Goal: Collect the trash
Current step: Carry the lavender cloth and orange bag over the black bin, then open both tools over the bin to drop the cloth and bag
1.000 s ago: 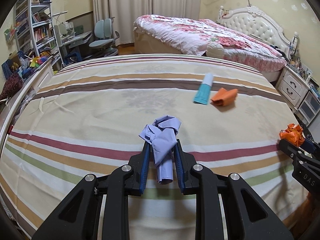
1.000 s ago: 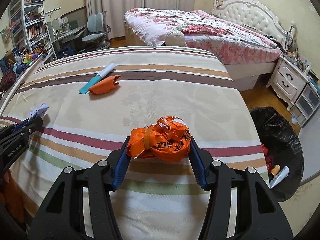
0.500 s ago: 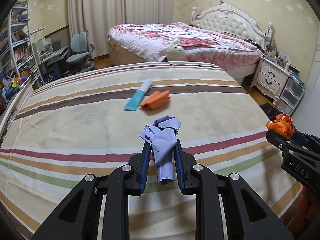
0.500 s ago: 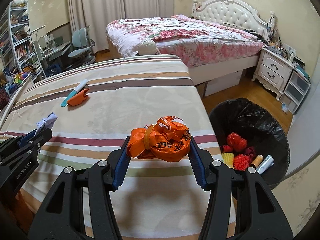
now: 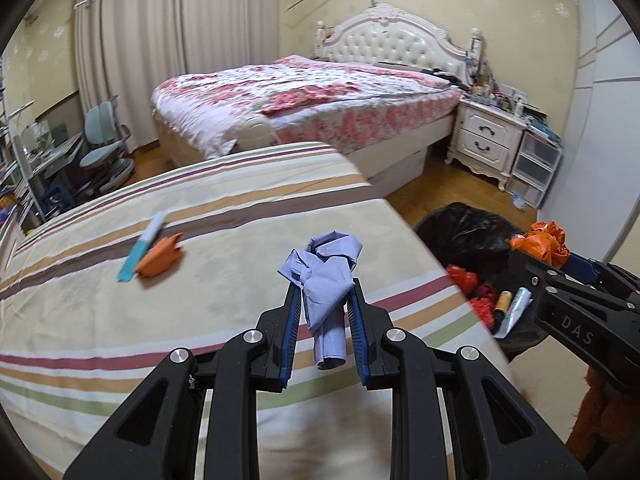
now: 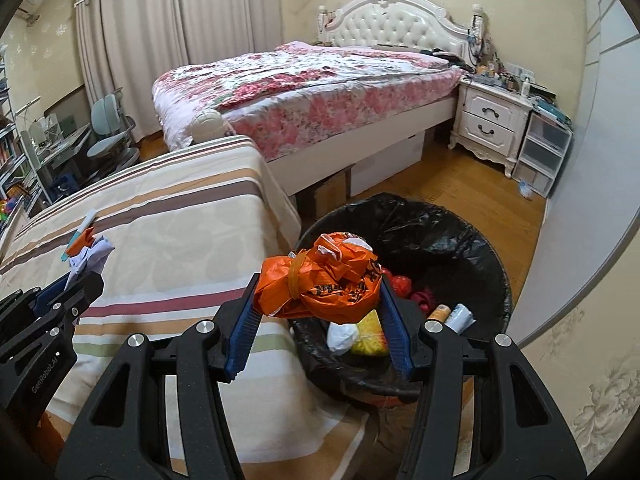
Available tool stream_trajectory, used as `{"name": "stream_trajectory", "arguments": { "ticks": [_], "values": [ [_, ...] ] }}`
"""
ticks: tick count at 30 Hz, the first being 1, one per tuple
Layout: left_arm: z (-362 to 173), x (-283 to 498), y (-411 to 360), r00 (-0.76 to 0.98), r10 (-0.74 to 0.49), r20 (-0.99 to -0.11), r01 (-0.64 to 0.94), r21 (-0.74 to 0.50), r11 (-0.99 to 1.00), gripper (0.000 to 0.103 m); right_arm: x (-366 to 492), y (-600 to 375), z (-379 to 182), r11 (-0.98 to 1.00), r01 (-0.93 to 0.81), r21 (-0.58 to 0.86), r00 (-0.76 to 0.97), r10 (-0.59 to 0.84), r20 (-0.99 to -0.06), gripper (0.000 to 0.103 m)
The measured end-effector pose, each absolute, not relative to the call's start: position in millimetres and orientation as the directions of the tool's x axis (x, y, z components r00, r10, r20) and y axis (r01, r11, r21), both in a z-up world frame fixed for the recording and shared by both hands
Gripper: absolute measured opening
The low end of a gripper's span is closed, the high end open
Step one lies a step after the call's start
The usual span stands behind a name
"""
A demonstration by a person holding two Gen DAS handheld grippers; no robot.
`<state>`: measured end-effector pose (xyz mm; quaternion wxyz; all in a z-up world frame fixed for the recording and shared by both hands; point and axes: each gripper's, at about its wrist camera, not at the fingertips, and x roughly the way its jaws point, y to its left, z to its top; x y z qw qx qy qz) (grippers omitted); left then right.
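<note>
Both claws are loaded. The right claw (image 6: 318,300) grips a crumpled orange plastic bag (image 6: 320,280) at mid width, and from its own camera the bag hangs right at the near rim of the black-lined trash bin (image 6: 480,264) beside the striped bed (image 6: 168,216). The left claw (image 5: 322,312) is pinched narrow on a wad of pale blue paper (image 5: 326,276), and that wad sits over the bed's edge, with the bin off to its right.

Best play here, I'd say: carry the orange bag on to the middle of the bin's mouth before letting go, since a release at the rim could tip it onto the floor. Light plastic drifts, so drop low. Then bring the blue wad across the same way, keeping the two claws from bumping.

An orange scrap (image 5: 160,256) and a teal-and-white tube (image 5: 140,246) lie touching on the bed, waiting for a later trip.
</note>
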<state>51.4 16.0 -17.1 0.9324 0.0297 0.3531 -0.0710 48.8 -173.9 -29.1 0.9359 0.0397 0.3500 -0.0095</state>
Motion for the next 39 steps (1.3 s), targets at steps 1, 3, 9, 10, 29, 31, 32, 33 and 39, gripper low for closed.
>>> {"name": "stream_trajectory", "arguments": {
  "ticks": [1, 3, 9, 10, 29, 31, 32, 33, 39],
  "values": [
    [-16.9, 54.4, 8.2, 0.737, -0.122, -0.664, 0.166, 0.004, 0.986, 0.025, 49.9, -179.5, -29.6, 0.996, 0.057, 0.068, 0.755, 0.001, -0.656, 0.054],
    [-16.7, 60.0, -6.1, 0.732, -0.140, -0.666, 0.191, 0.003, 0.982, 0.025, 52.1, -190.9, -30.5, 0.995, 0.078, 0.069, 0.756, -0.014, -0.654, 0.054],
    [-15.6, 78.2, -43.2, 0.734, -0.164, -0.659, 0.238, 0.024, 0.971, 0.025, 61.7, -213.0, -32.9, 0.992, 0.113, 0.062, 0.754, -0.045, -0.655, 0.054],
    [-15.9, 81.4, -49.1, 0.732, -0.167, -0.660, 0.244, 0.025, 0.970, 0.025, 64.7, -215.7, -32.1, 0.991, 0.118, 0.060, 0.754, -0.050, -0.655, 0.054],
    [-27.6, 119.0, -102.3, 0.704, -0.170, -0.689, 0.291, 0.062, 0.955, 0.025, 87.8, -259.0, -40.0, 0.981, 0.184, 0.066, 0.740, -0.094, -0.666, 0.054],
    [-28.5, 120.6, -105.0, 0.702, -0.171, -0.692, 0.296, 0.065, 0.953, 0.025, 88.3, -260.7, -41.1, 0.980, 0.187, 0.067, 0.738, -0.095, -0.668, 0.054],
    [-29.3, 121.0, -106.5, 0.701, -0.170, -0.693, 0.298, 0.068, 0.952, 0.025, 88.4, -261.7, -41.7, 0.980, 0.189, 0.067, 0.737, -0.096, -0.669, 0.054],
    [-29.9, 120.8, -107.3, 0.700, -0.170, -0.693, 0.299, 0.070, 0.952, 0.025, 88.7, -262.4, -42.2, 0.980, 0.190, 0.067, 0.735, -0.097, -0.671, 0.054],
    [-32.1, 122.8, -114.4, 0.696, -0.165, -0.699, 0.307, 0.082, 0.948, 0.025, 90.0, -266.1, -45.5, 0.978, 0.196, 0.070, 0.729, -0.098, -0.678, 0.054]
  ]
}}
